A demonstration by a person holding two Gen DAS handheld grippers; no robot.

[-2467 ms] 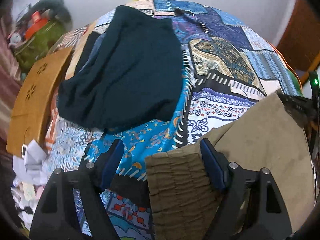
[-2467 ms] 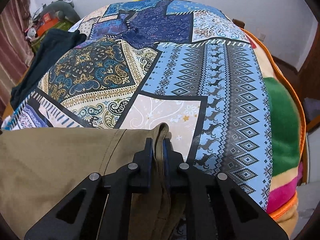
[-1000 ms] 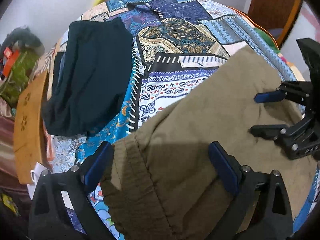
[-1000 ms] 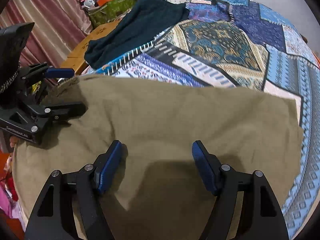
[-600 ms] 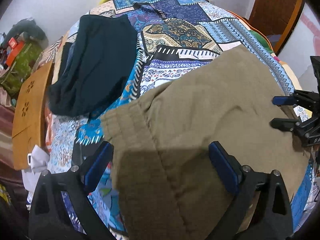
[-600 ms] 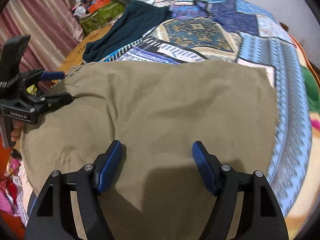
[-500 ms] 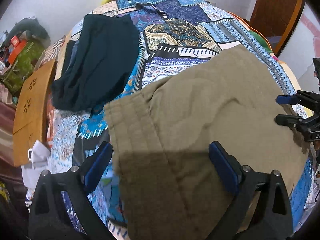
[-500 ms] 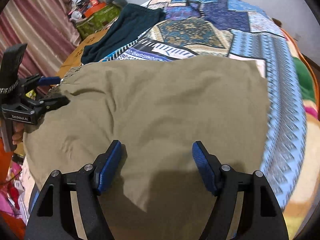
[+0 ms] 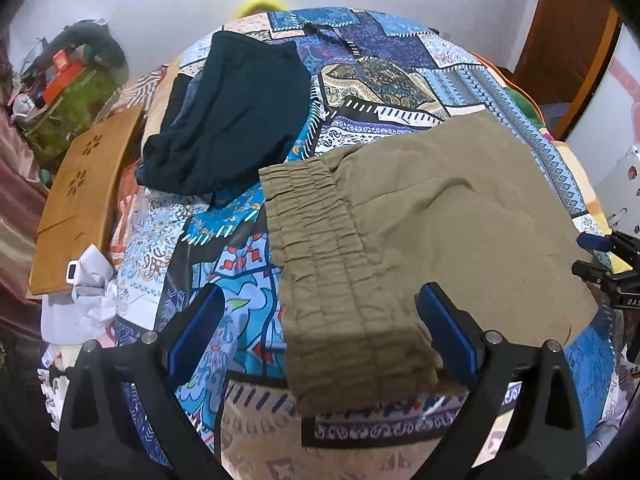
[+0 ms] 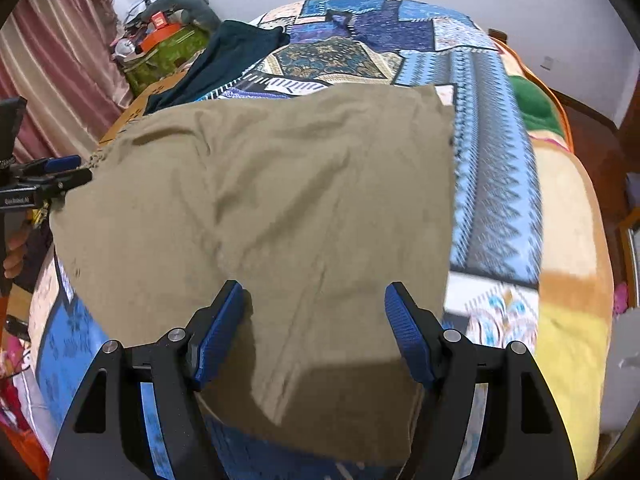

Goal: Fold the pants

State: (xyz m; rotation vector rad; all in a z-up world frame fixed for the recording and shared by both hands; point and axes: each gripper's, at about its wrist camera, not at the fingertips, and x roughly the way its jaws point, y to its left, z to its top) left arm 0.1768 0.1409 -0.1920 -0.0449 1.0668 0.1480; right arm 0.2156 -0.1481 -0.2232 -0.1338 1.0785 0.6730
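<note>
The khaki pants lie folded flat on the patchwork bedspread, elastic waistband toward the left wrist camera. My left gripper is open and empty, hovering just short of the waistband end. My right gripper is open and empty above the near part of the pants. The right gripper also shows at the right edge of the left wrist view. The left gripper shows at the left edge of the right wrist view.
A dark teal garment lies on the bed beyond the waistband. A wooden board and white crumpled paper sit off the bed's left side. A green bag with clutter stands by the wall. A colourful blanket covers the right side.
Both grippers have let go of the pants and pulled back toward the near edge. The pants have settled flat on the bed; the waistband now lies in front of the left gripper.
</note>
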